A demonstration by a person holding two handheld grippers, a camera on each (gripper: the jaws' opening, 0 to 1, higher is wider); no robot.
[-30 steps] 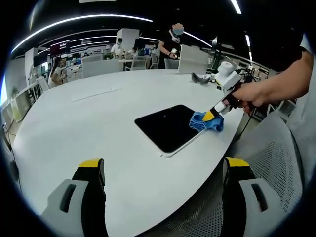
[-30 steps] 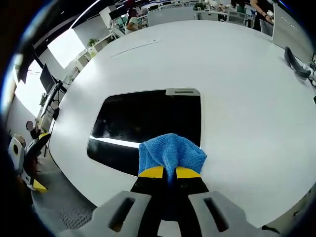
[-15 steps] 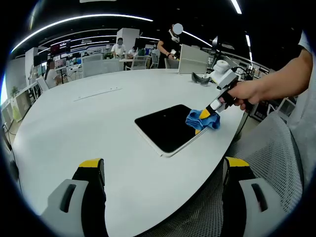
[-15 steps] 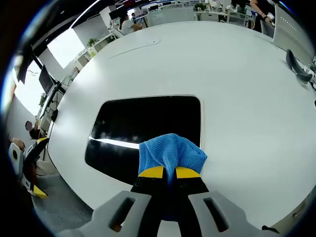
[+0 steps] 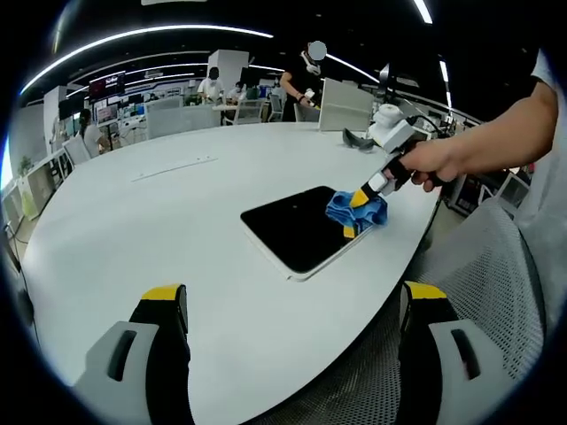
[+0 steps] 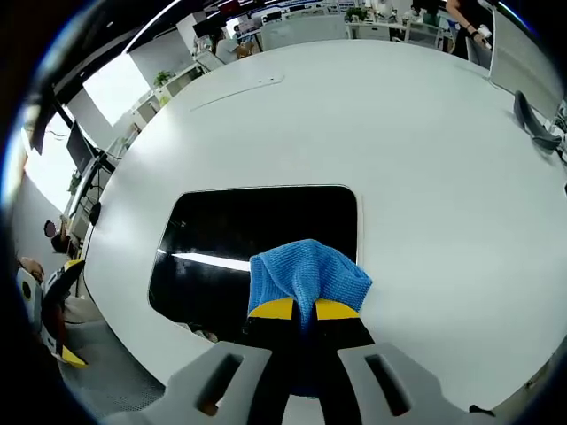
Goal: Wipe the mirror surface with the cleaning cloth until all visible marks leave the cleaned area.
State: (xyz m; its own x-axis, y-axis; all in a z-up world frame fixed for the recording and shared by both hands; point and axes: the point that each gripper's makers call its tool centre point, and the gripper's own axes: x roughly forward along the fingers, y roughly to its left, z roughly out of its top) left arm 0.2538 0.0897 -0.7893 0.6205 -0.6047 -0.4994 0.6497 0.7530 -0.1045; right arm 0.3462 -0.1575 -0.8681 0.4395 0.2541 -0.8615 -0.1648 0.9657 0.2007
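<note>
Yellow-tipped fingers (image 6: 275, 308) of the right gripper (image 6: 301, 310) are pinching the blue cleaning cloth (image 6: 306, 273), which sits on the near edge of the dark mirror (image 6: 248, 235) lying flat on the white table (image 6: 425, 159). Left gripper (image 5: 292, 305) hangs back, spread wide with nothing in it. My worry: nothing pins the mirror, so a hard swipe could probably shove it toward the table edge.

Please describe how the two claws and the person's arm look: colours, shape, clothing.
The left claw has two wide black jaws with yellow tips and light grey plastic shells. The right claw is alike: black jaws, yellow tips, grey shells; in the left gripper view it carries a white box on top. The person's arm is bare below a short white sleeve.
</note>
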